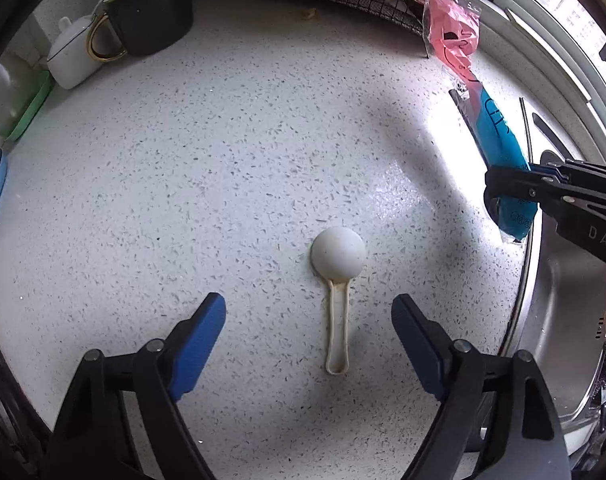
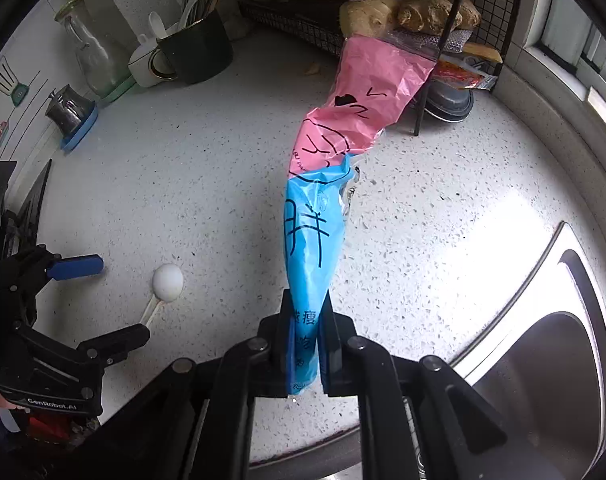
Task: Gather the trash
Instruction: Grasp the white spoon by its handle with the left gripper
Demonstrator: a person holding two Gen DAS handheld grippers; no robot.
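A long crumpled plastic wrapper, pink at its far end and blue at its near end (image 2: 315, 240), hangs lifted above the speckled white stone countertop (image 2: 207, 184), clamped at its blue end between the closed jaws of the right gripper (image 2: 306, 344). In the left wrist view the same wrapper (image 1: 499, 140) stretches along the right side, near the edge of the stainless steel sink (image 1: 563, 312).

A small white plastic measuring spoon with a round bowl and a looped handle (image 1: 338, 256) lies flat on the countertop, bowl down, handle pointing near. The left gripper (image 1: 309, 320) hovers over it with its 2 blue-padded jaws apart, 1 on each side of the handle, touching nothing.

At the far left stand a dark green mug with a gold handle (image 1: 151, 20) holding utensils and a white lidded pot (image 1: 71, 56). A black wire rack (image 2: 403, 12) at the far edge holds ginger roots (image 2: 419, 10).
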